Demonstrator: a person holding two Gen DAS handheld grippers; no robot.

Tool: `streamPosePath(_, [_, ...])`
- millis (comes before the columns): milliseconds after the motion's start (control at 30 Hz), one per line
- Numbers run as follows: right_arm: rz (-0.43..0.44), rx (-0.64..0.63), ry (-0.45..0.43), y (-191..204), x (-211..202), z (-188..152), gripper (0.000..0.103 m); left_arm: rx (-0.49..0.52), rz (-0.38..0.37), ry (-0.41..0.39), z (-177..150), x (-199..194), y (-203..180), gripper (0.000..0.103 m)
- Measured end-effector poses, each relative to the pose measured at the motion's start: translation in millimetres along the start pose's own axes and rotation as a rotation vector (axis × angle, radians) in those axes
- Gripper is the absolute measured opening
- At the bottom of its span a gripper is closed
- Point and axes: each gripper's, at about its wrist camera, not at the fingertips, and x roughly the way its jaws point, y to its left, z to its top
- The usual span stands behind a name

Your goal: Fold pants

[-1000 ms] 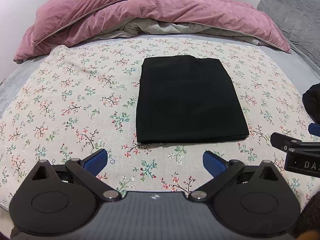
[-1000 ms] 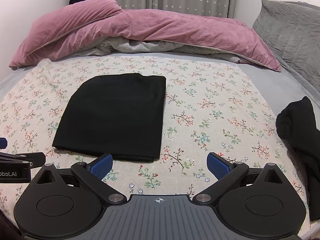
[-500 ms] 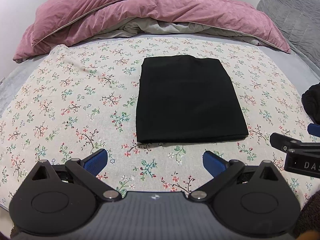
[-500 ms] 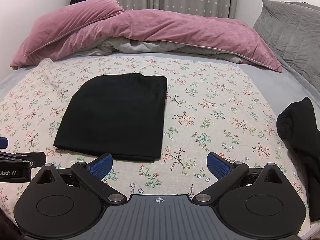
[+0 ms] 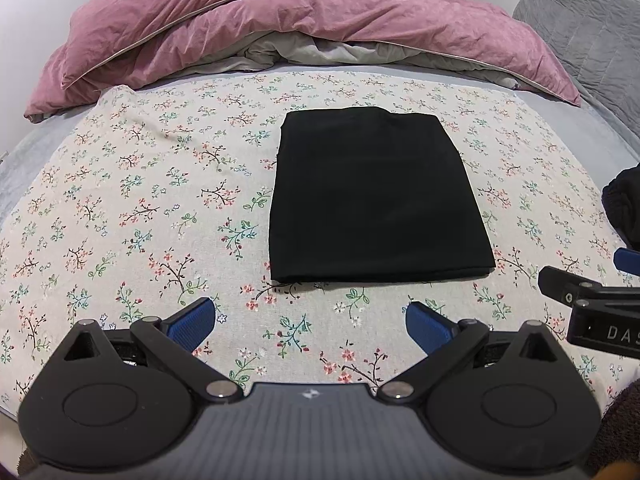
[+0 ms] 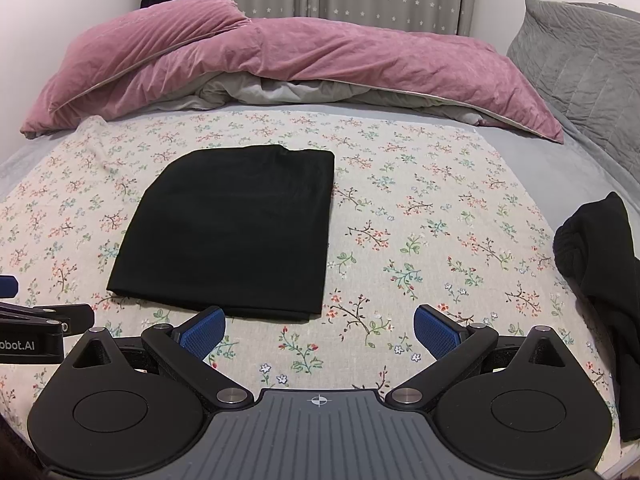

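The black pants [image 5: 376, 196] lie folded into a flat rectangle on the floral sheet [image 5: 160, 200]; they also show in the right wrist view [image 6: 232, 232]. My left gripper [image 5: 310, 322] is open and empty, hovering just short of the pants' near edge. My right gripper [image 6: 318, 332] is open and empty, near the pants' near right corner. The right gripper's side shows at the right edge of the left wrist view [image 5: 592, 304]; the left gripper's side shows at the left edge of the right wrist view [image 6: 36, 328].
A second black garment [image 6: 596, 280] lies crumpled at the bed's right edge. A pink duvet [image 6: 280, 56] is bunched along the back, with a grey pillow [image 6: 580, 64] at the back right. Curtains hang behind.
Both grippers have drawn back very slightly from the pants; the pants have not moved.
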Motion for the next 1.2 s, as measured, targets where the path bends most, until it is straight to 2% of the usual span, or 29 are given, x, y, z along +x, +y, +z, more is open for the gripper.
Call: streamPosePath(1200, [0.009, -0.003, 0.026, 0, 12, -3, 0.102, 0.002, -0.018, 0.037, -3, 13, 1, 0.103])
